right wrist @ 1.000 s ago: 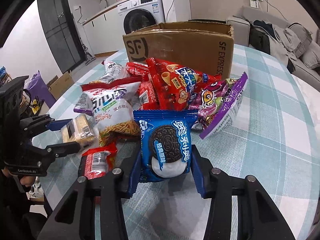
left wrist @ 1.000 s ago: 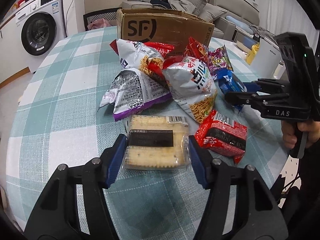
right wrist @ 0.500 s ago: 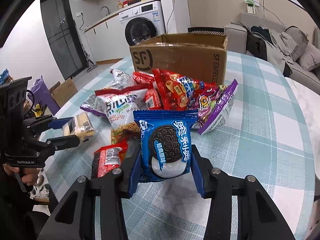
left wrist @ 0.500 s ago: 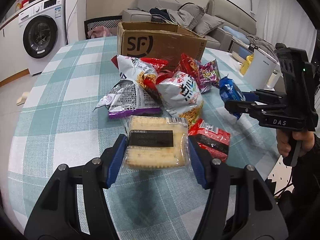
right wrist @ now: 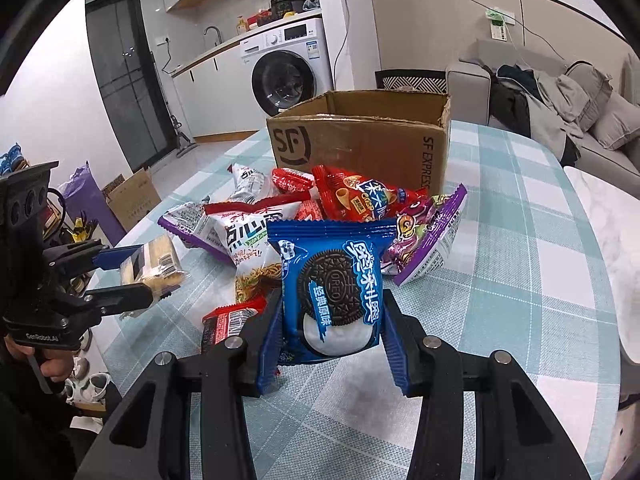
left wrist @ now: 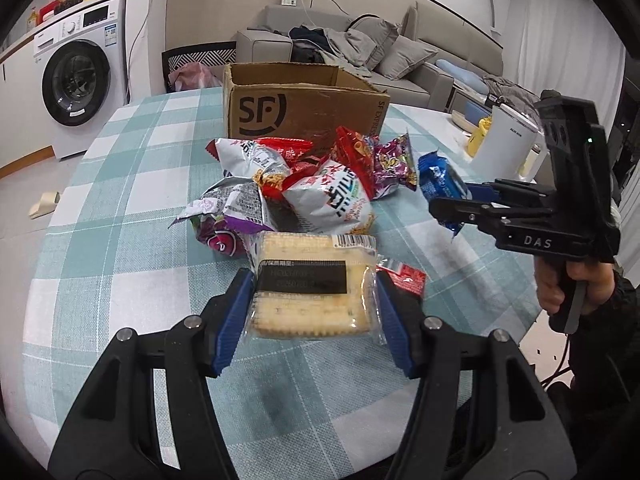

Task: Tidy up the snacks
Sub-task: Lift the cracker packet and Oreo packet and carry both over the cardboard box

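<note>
My left gripper (left wrist: pixel 314 316) is shut on a clear pack of crackers (left wrist: pixel 312 284) and holds it above the checked table (left wrist: pixel 120 248). My right gripper (right wrist: pixel 330 340) is shut on a blue Oreo pack (right wrist: pixel 332 292), also held above the table. A pile of snack bags (left wrist: pixel 312 184) lies in front of the open SF cardboard box (left wrist: pixel 300 108). A red packet (right wrist: pixel 228 320) lies near the table's front edge. The right gripper (left wrist: pixel 460 204) shows in the left wrist view, the left gripper (right wrist: pixel 132 276) in the right wrist view.
A white appliance (left wrist: pixel 508 140) and a yellow object stand off the table's right side. A washing machine (left wrist: pixel 76 76) and a sofa (left wrist: pixel 360 52) are behind the table. The box (right wrist: pixel 360 140) is open at the top.
Both grippers have risen from the table with their packs held, and the pile and box now look farther below and ahead.
</note>
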